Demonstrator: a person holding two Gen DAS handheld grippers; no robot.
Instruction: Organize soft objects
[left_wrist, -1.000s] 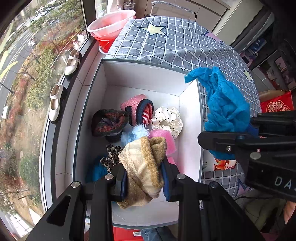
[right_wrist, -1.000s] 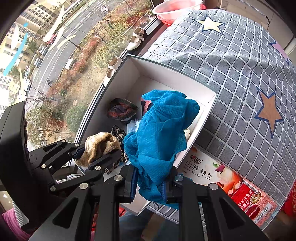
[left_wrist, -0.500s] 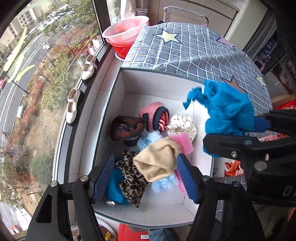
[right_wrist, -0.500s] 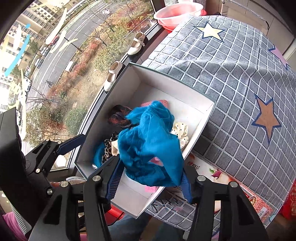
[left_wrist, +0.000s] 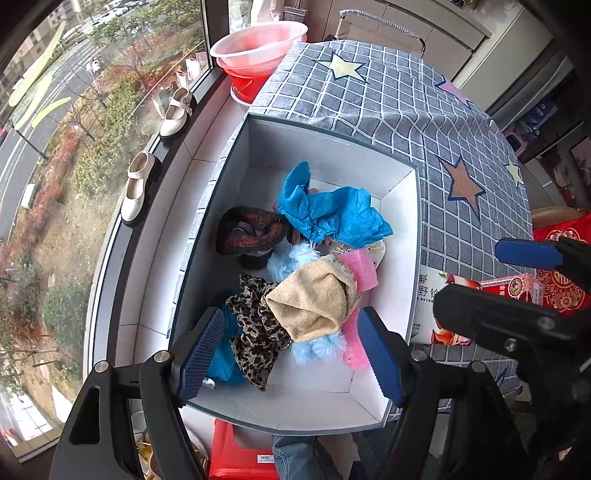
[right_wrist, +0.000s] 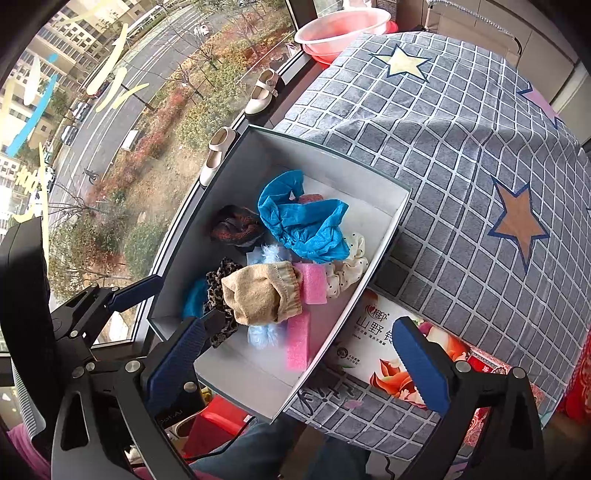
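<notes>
White box (left_wrist: 400, 225) on checked bench (left_wrist: 406, 110), blue cloth (left_wrist: 332, 216) and beige knit (left_wrist: 314, 302) inside (released), left gripper (left_wrist: 291, 354) and right gripper (right_wrist: 303, 354) fingers just opened wide, empty, red carton (right_wrist: 384, 354) beside box.

You are at a big window (left_wrist: 74, 147) over a daylit street (right_wrist: 110, 110) and trees. A grey checked cloth (right_wrist: 461, 166) with stars covers the table; pale cabinets (left_wrist: 424, 26) stand behind it.

Both grippers point steeply downward, side by side. The left gripper (left_wrist: 291, 354) has its blue pads spread apart with nothing pressed between them. The right gripper (right_wrist: 299, 369) has just been opening; its jaws now stand wide, and nothing is gripped between them.
</notes>
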